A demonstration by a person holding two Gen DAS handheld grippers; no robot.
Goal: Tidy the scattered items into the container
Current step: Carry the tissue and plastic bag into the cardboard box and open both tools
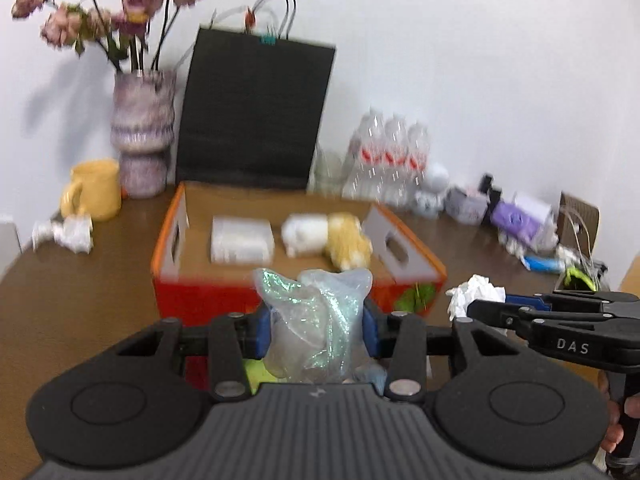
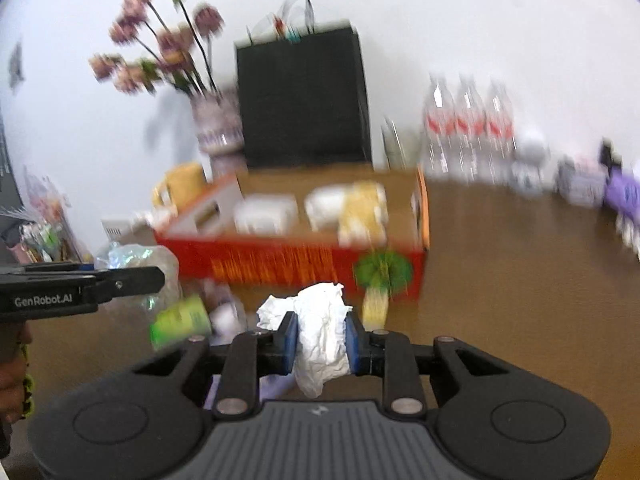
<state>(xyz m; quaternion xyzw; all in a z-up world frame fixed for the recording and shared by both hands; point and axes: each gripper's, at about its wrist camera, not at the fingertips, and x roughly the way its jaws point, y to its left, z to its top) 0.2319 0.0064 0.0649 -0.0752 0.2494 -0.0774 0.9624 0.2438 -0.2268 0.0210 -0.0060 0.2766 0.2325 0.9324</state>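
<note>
The container is an open red and orange cardboard box (image 1: 200, 300) (image 2: 280, 260) on the brown table. Inside lie a white packet (image 1: 242, 240), a white bundle (image 1: 306, 234) and a yellow soft item (image 1: 348, 244). My left gripper (image 1: 318, 330) is shut on a crumpled clear plastic bag (image 1: 316, 320), just in front of the box. My right gripper (image 2: 322, 340) is shut on a crumpled white tissue (image 2: 322, 332), in front of the box's near wall; the tissue also shows in the left wrist view (image 1: 474, 294). A green cup (image 2: 180, 320) lies on its side near the left gripper.
Behind the box stand a black paper bag (image 1: 256, 108), a vase of dried flowers (image 1: 142, 132), a yellow mug (image 1: 96, 190) and water bottles (image 1: 390, 160). Small clutter (image 1: 520, 220) lines the back right. A crumpled white item (image 1: 66, 232) lies at left.
</note>
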